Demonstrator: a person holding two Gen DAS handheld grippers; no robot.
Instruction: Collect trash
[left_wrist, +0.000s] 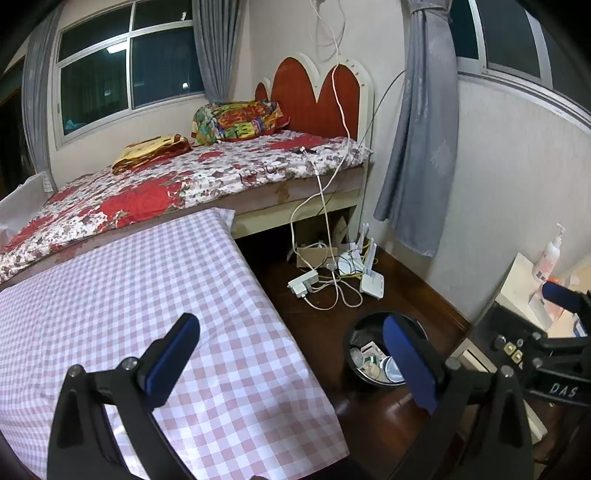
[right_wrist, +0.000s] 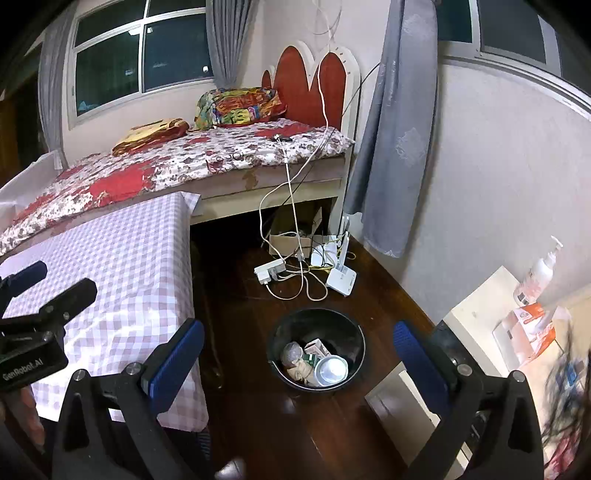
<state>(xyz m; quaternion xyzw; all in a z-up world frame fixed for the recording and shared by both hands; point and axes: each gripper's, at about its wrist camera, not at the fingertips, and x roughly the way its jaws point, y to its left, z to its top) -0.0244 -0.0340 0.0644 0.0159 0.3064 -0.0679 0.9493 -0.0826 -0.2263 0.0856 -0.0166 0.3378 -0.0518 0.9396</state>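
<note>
Left gripper (left_wrist: 291, 363): jaws spread wide, nothing between them, above the checked tablecloth's (left_wrist: 147, 295) edge. Right gripper (right_wrist: 299, 360): jaws spread, empty, over the black bin (right_wrist: 281, 334) on the dark wood floor (right_wrist: 255, 413). Trash (right_wrist: 317, 363) lies inside the bin: cup, carton, crumpled paper.

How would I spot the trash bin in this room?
Start at the bed with the red headboard and look down to the dark wooden floor. The trash bin stands there, beside the checked table: round, black, holding wrappers and a cup.
</note>
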